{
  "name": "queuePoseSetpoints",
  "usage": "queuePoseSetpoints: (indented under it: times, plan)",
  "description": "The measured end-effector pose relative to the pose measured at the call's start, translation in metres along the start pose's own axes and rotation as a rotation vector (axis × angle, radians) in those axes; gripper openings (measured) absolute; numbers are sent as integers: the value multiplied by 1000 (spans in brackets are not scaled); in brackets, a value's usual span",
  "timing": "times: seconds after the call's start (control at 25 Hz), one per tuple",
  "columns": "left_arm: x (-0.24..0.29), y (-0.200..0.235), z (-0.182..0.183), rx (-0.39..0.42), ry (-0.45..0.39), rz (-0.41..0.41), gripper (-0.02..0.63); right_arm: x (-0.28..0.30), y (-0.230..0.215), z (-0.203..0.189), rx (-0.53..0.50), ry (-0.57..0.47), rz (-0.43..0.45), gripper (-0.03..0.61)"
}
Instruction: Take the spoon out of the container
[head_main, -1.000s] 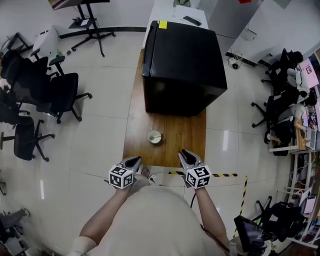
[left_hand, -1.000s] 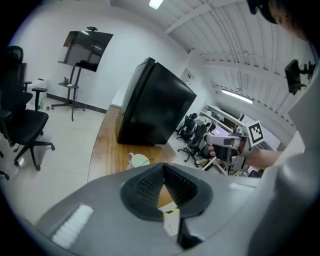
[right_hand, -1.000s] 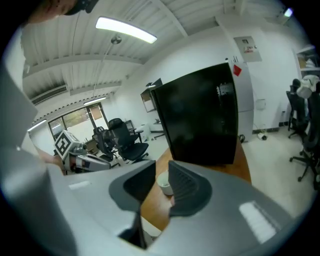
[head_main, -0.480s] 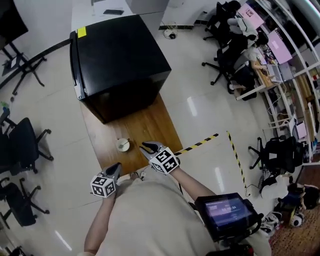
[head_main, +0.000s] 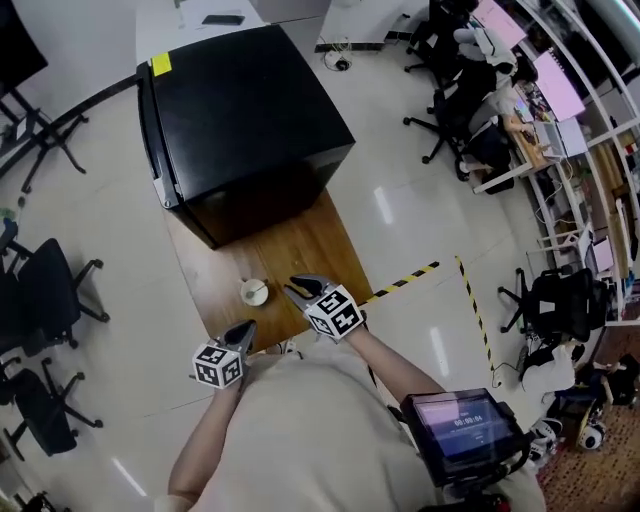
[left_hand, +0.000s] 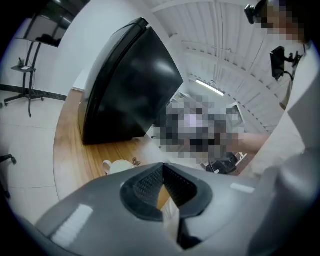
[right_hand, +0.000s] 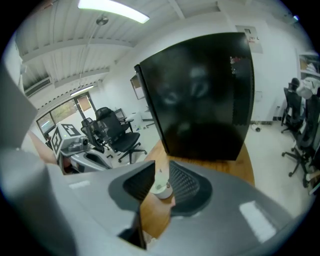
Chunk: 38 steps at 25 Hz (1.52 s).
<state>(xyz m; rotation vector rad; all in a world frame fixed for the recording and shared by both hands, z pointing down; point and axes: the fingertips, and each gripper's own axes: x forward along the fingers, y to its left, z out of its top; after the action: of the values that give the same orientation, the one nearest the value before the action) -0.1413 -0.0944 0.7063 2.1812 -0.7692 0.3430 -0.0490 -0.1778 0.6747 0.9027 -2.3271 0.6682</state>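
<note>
A small white cup (head_main: 254, 292) stands on the wooden table (head_main: 310, 245), with a spoon (head_main: 259, 289) lying in it. My right gripper (head_main: 296, 288) hovers just right of the cup, pointing at it. Its jaws are opening and nothing is between them. In the right gripper view the cup (right_hand: 161, 188) shows through the gap of the right gripper (right_hand: 161, 171), a short way ahead. My left gripper (head_main: 243, 332) hangs at the table's near edge, below the cup, with its tips together. The left gripper view has the cup (left_hand: 118, 166) just beyond the left gripper (left_hand: 162, 171).
A big black fridge (head_main: 240, 120) fills the far half of the table, close behind the cup. Office chairs (head_main: 45, 290) stand on the floor at the left. Yellow-black tape (head_main: 400, 283) runs on the floor at the right. People sit at desks (head_main: 510, 110) far right.
The head view has swung, so the table now slants. My right gripper has come forward over the table to beside the cup. The left gripper stays at the near edge.
</note>
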Motion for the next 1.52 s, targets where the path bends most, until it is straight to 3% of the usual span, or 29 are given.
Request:
queuePoseSetpoints:
  times: [0.24, 0.64, 0.88, 1.16, 1.36, 1.52]
  plan:
    - [4, 14, -3, -26, 11, 69, 0, 27, -9, -24, 8, 84, 65, 120]
    - [-8, 30, -2, -90, -42, 231, 0, 96, -16, -63, -22, 218, 142, 120]
    - [-20, 29, -8, -79, -33, 252, 0, 131, -22, -89, 22, 282, 125, 120]
    - [-38, 35, -21, -69, -4, 266, 0, 151, -24, -100, 111, 275, 99, 117]
    - [-36, 34, -24, -67, 0, 254, 0, 147, -22, -97, 144, 261, 81, 55]
    - [-36, 39, -18, -50, -9, 246, 0, 141, -19, -82, 173, 212, 91, 52]
